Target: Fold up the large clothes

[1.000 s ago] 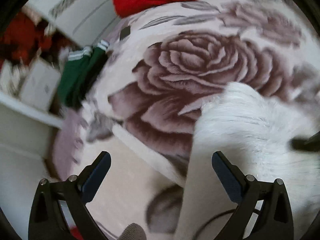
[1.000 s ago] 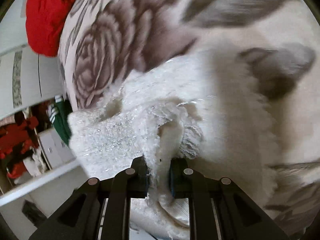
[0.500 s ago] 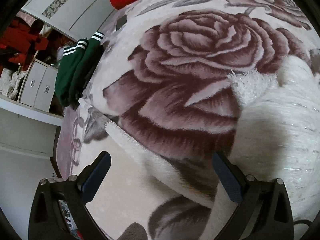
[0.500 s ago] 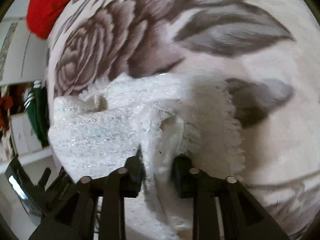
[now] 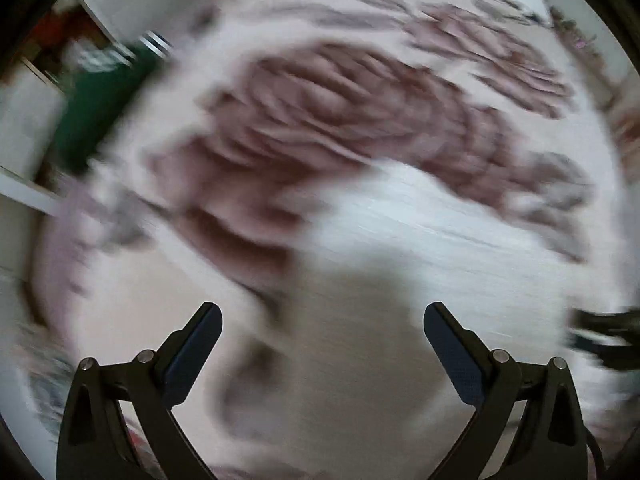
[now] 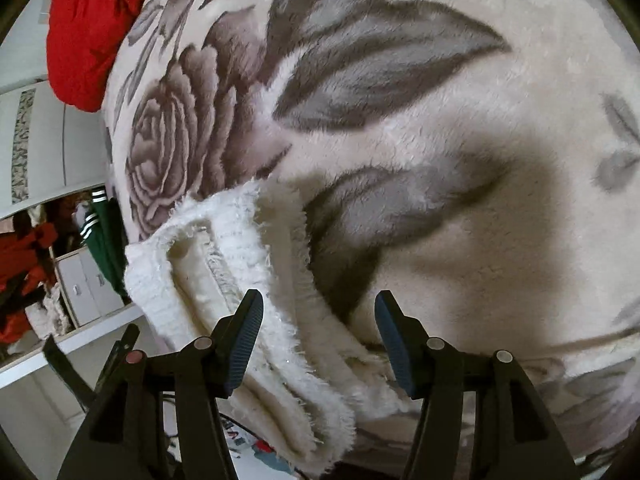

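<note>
Surroundings: red garment [image 6: 90, 32] at the rose-print blanket's [image 6: 460, 160] far edge; green striped garment [image 6: 105, 240] hangs off its side.
Sweater: white fuzzy sweater [image 6: 240, 280], folded, fringed, on the blanket.
Right tongs [image 6: 318, 316]: just opened, apart over the sweater's edge.
Left tongs [image 5: 322, 326]: apart, empty; view blurred.

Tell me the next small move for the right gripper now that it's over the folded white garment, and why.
Probably lift the right gripper clear. Its jaws have just been opening and stand apart, with the fluffy white garment lying loose on the rose-print blanket, its fringed edge below and between the pads, not pinched. The left gripper is open and holds nothing, so backing off should leave the fold undisturbed.
</note>
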